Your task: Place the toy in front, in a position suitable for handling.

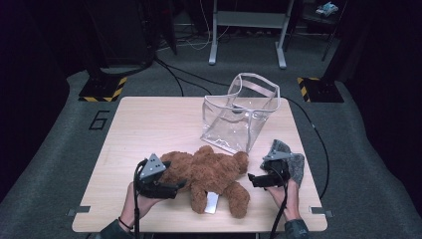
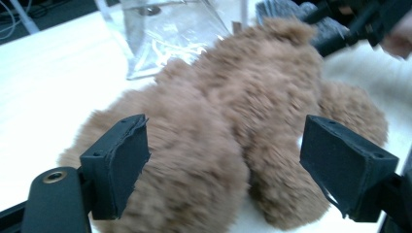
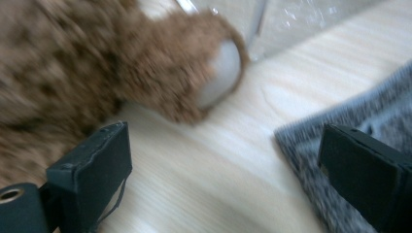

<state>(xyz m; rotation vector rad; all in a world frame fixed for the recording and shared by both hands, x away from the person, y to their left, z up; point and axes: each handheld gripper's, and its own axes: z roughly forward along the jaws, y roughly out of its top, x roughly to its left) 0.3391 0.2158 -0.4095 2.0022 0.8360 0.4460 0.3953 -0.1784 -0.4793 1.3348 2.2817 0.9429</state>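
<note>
A brown teddy bear (image 1: 209, 173) lies flat on the wooden table (image 1: 149, 124), a white tag (image 1: 212, 202) under its lower edge. My left gripper (image 1: 175, 187) sits at the bear's left side, pointing right. In the left gripper view this gripper (image 2: 228, 158) is open, the bear (image 2: 243, 97) just ahead of its pads and untouched by them. My right gripper (image 1: 254, 179) is at the bear's right end, pointing left. In the right gripper view it (image 3: 228, 170) stands open over bare table, near the bear's pale-soled paw (image 3: 221, 73).
A clear plastic bag (image 1: 240, 114) stands open behind the bear, at the table's far right. A grey cloth (image 1: 294, 160) lies by the right edge, beside my right hand. The table's left half is bare wood. Cables run over the floor beyond.
</note>
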